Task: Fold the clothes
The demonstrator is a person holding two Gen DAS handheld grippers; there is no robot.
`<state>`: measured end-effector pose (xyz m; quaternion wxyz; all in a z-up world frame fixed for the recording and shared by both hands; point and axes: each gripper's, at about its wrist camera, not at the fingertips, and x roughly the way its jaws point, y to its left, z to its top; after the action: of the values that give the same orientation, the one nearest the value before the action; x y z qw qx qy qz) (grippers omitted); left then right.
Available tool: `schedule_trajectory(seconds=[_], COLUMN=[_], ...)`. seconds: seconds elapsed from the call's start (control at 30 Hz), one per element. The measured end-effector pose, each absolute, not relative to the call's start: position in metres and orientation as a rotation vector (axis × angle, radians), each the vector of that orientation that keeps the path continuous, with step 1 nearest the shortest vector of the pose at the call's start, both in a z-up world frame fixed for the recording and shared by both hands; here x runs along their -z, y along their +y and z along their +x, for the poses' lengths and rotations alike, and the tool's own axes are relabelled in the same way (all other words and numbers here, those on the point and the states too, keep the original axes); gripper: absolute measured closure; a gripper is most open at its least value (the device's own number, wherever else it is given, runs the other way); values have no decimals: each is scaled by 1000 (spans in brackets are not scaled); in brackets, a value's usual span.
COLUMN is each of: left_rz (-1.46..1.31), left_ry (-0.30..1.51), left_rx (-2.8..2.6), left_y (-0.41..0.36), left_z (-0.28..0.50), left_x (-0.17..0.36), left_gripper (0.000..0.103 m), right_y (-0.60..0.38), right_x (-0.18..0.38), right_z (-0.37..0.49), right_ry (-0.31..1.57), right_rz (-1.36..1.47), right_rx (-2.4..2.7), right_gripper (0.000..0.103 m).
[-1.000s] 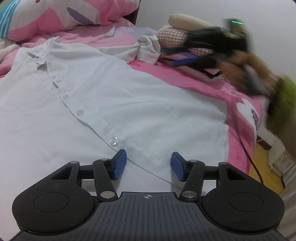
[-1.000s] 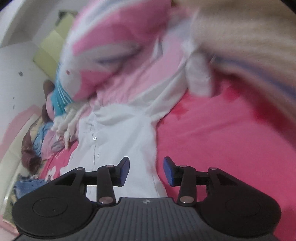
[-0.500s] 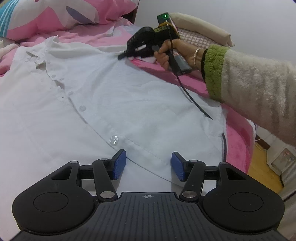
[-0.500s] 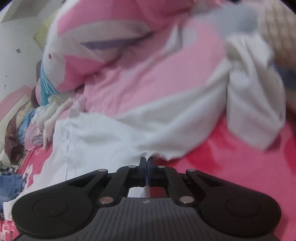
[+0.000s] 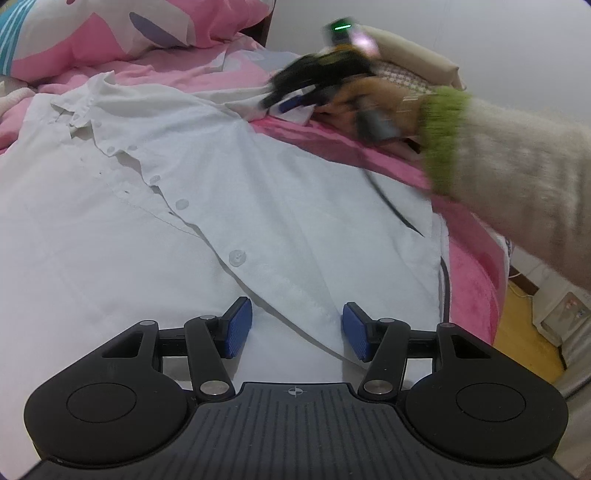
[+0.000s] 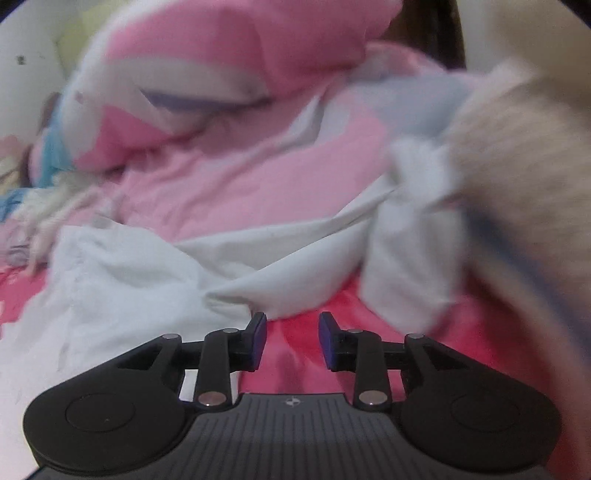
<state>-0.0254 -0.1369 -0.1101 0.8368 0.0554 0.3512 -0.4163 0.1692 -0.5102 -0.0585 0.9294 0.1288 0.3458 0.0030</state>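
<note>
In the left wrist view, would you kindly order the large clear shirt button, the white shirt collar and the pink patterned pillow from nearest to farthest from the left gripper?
From the left gripper:
1. Large clear shirt button, just ahead, slightly left.
2. White shirt collar, farther up, left.
3. Pink patterned pillow, farthest, at the top left.

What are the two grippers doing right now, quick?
Left gripper: open, empty, over the shirt.
Right gripper: open, empty, by the sleeve.

Shirt: white button-up shirt (image 5: 229, 206) lies flat on pink bedspread (image 5: 469, 280).
My left gripper (image 5: 297, 329): jaws apart over the hem.
My right gripper (image 5: 295, 94): blurred, near the sleeve.
</note>
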Motion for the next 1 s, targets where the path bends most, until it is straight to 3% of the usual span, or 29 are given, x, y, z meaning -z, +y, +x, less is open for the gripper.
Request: schedule_trajectory(seconds=[0.2,0.5,0.8,1.0], left_rz=[61,27,31,38], left_ry=[768,778,775,772], left_rx=[887,886,885,884], left_y=[-133,-130,-130,-131], left_z=[-20,-17,-17,-17], left_x=[109,109,110,110], left_gripper=[43,43,42,42], right_y=[-507,-450,-450,-456], right_x=[10,38,82,93], right_z=[37,-91,-100,-99], right_ry=[740,681,738,674], right_rz=[172,0,-6,44], right_rx=[-136,-23,-11,30], right_gripper=[70,72,72,71])
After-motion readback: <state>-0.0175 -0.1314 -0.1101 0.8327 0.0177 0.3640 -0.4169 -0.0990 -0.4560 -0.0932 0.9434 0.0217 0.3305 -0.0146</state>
